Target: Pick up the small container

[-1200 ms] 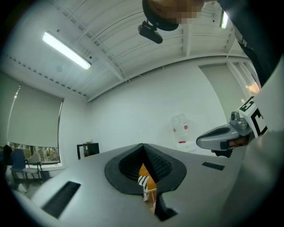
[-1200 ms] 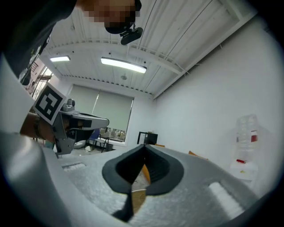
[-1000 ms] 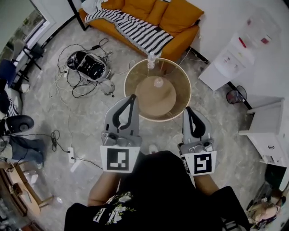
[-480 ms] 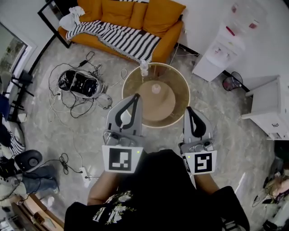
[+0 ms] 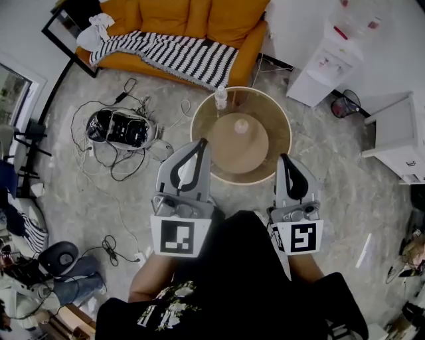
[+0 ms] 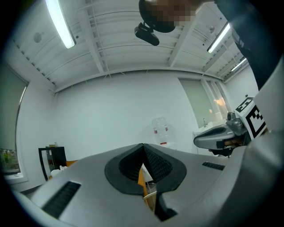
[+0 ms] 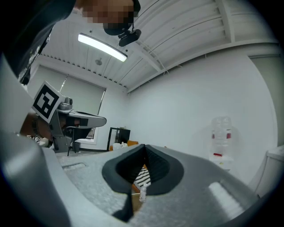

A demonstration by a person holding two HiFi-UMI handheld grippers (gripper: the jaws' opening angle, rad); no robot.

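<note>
A grey marbled floor (image 5: 86,199) carries an orange sofa (image 5: 219,16) draped with a striped blanket (image 5: 179,53), a round desk (image 5: 279,123) before it, tangled cables (image 5: 113,163) left, white cabinets (image 5: 325,66) right; tube lights (image 6: 57,22) line the white ceiling

Too small, cut off
The small container (image 5: 241,125) on the counter (image 5: 279,133) is too tiny to tell — perhaps a cup; the sofa (image 5: 219,16) runs off the top.

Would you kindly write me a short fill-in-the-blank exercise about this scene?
1. The small container stands near the ______ of the round table.
2. A striped blanket lies on the ______ sofa.
3. The left tongs and right tongs are both ______, holding nothing.
Missing words: middle; orange; shut.
</note>
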